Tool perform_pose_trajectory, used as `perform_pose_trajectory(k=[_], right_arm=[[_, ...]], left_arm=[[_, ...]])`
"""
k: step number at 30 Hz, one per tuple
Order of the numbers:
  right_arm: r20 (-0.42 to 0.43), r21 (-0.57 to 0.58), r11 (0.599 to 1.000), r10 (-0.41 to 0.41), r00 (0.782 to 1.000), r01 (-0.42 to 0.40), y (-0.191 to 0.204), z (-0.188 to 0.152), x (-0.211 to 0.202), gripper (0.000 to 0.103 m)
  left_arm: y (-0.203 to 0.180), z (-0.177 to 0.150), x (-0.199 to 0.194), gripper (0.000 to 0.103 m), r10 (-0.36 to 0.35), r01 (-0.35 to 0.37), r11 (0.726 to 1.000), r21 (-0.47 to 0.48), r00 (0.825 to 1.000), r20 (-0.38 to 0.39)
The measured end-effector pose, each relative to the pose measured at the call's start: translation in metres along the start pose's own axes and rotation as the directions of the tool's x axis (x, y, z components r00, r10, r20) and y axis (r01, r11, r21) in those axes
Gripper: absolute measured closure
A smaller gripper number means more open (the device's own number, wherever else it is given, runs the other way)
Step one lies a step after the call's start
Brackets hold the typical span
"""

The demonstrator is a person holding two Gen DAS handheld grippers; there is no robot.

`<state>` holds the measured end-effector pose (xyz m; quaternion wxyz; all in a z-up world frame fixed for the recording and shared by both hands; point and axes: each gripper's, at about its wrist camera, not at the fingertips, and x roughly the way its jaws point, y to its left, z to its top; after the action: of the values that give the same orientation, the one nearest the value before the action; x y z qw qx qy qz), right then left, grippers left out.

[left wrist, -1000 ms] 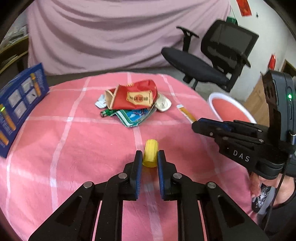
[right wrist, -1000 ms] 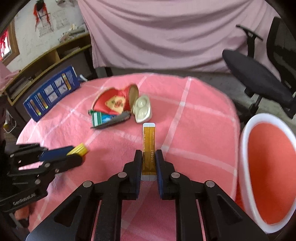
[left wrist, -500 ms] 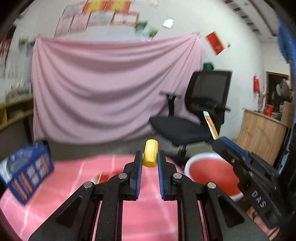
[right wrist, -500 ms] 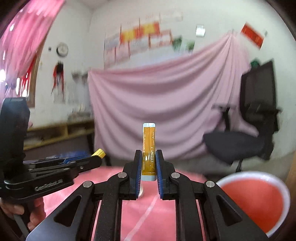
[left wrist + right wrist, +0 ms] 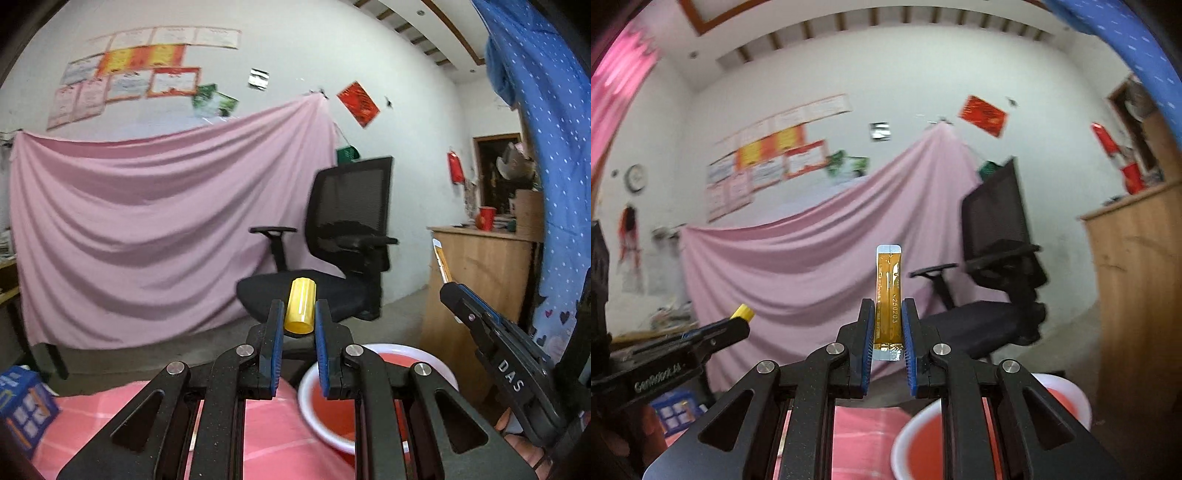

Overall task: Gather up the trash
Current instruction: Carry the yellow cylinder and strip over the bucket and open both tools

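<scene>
My left gripper (image 5: pixel 298 317) is shut on a small yellow plastic cap (image 5: pixel 300 311) and holds it up in the air, tilted upward. My right gripper (image 5: pixel 888 321) is shut on a long orange sachet (image 5: pixel 887 295), also raised. A red basin with a white rim (image 5: pixel 373 391) sits below and just ahead of both grippers; it also shows in the right wrist view (image 5: pixel 982 439). The right gripper shows in the left wrist view (image 5: pixel 452 291) with the sachet tip (image 5: pixel 441 260). The left gripper with the cap (image 5: pixel 741 313) shows in the right wrist view. The trash pile is out of view.
The pink checked tablecloth (image 5: pixel 96 417) lies below. A blue box (image 5: pixel 22 402) stands at the left edge. A black office chair (image 5: pixel 332 251) stands behind the basin, a wooden cabinet (image 5: pixel 484 273) to the right, a pink sheet (image 5: pixel 147 229) on the wall.
Both grippers have lifted off the table with their items and tipped upward, moving right over the red basin. The trash pile has dropped out of view.
</scene>
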<state>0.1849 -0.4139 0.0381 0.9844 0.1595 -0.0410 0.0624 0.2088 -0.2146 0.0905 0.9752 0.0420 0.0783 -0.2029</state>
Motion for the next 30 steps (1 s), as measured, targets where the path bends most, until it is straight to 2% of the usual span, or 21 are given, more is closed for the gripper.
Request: perform_pose_trajectory(k=[3, 7, 14, 28, 30], right_arm=[[-0.033, 0.037, 0.998, -0.058, 0.998, 0.059, -0.018, -0.002, 0.005, 0.090], [-0.132, 0.066, 0.987, -0.137, 0.982, 0.147, -0.036, -0.009, 0.022, 0.090], [-0.221, 0.112, 0.972, -0.178, 0.959, 0.206, -0.054, -0.019, 0.030, 0.090], [-0.373, 0.167, 0.950, -0.186, 0.909, 0.263, -0.076, -0.037, 0.047, 0.089], [-0.386, 0.168, 0.949, -0.187, 0.904, 0.268, -0.078, -0.038, 0.049, 0.089]], left_arm=[[-0.016, -0.005, 0.022, 0.090, -0.056, 0.056, 0.998, 0.002, 0.997, -0.054], [-0.032, -0.012, 0.045, 0.090, -0.092, 0.097, 0.995, 0.040, 0.989, -0.113], [-0.035, -0.027, 0.079, 0.090, -0.118, 0.125, 0.992, 0.023, 0.971, -0.208], [-0.024, -0.037, 0.127, 0.090, -0.214, 0.164, 0.974, -0.158, 0.895, -0.390], [-0.021, -0.038, 0.131, 0.085, -0.225, 0.163, 0.970, -0.179, 0.883, -0.412]])
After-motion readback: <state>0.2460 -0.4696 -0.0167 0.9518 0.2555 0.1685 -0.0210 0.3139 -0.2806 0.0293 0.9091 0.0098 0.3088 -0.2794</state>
